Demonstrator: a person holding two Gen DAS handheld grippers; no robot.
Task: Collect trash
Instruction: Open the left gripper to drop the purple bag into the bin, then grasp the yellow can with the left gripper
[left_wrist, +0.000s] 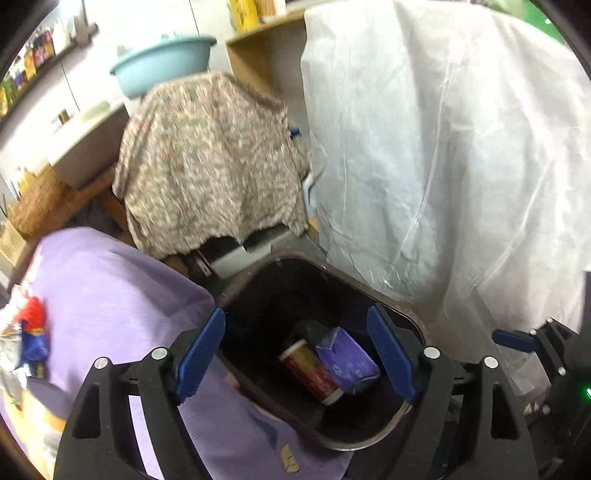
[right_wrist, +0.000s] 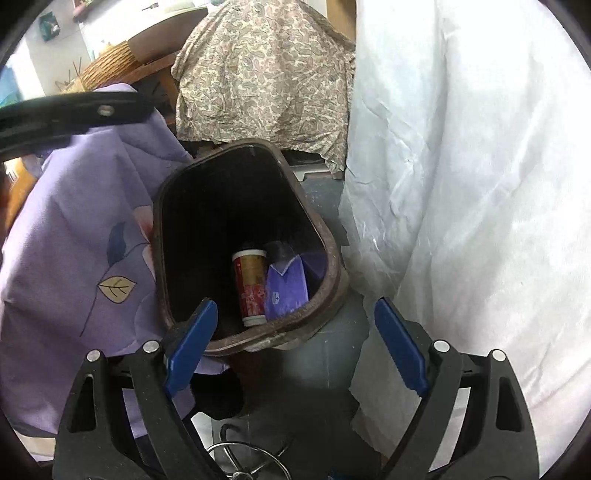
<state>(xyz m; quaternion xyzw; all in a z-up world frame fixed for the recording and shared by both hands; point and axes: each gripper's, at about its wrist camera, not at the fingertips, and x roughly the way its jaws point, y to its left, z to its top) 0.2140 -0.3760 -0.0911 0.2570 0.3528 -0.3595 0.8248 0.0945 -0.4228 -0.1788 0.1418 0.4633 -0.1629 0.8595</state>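
Your left hand-held gripper (left_wrist: 295, 354) hangs over the bin (left_wrist: 402, 314) with jaws spread and empty — the can (left_wrist: 310, 373) and purple carton (left_wrist: 349, 363) lie at its bottom. Your right hand-held gripper (right_wrist: 295, 347) is wide open too, holding nothing.

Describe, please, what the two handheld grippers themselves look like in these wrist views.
Both match: the left gripper and right gripper have matte black angular linkage frames with cut-out slots and round silver pivot pins, and their jaws carry flat blue pads. No hands, sleeves or cables show.
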